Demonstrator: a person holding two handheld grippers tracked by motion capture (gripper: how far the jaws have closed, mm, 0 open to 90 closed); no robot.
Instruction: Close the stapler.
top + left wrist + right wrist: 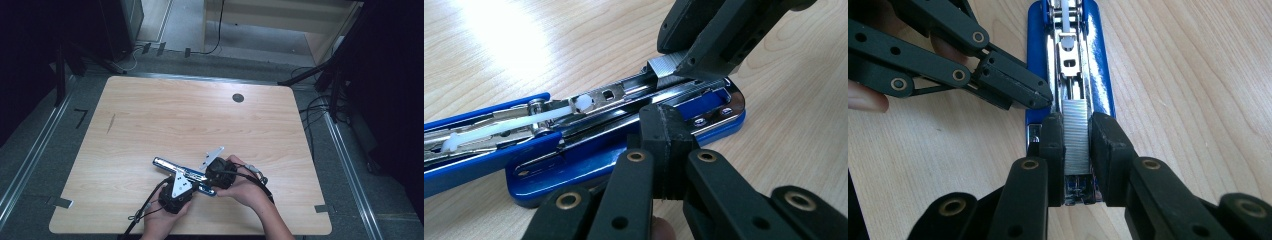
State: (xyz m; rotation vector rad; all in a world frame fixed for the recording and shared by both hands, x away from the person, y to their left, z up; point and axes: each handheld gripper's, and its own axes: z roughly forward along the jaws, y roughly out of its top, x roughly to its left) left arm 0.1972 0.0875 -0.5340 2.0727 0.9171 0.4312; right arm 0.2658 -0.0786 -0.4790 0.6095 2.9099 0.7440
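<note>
A blue stapler [167, 164] lies opened flat near the table's front edge, its chrome magazine [624, 92] facing up and a white pusher [584, 104] in the rail. My right gripper [1077, 142] is shut on a strip of staples [1077, 125], which it holds over the front end of the magazine. The same staple strip [666, 69] appears in the left gripper view, just above the rail. My left gripper [664, 125] is shut with nothing between its jaws. Its tip rests against the side of the stapler's blue base [584, 172].
The wooden table [200, 120] has a round cable hole [238, 98] at the back right and a dark mark [111, 123] at the left. Both hands sit close together at the front edge. Cables and dark stands lie on the floor around the table.
</note>
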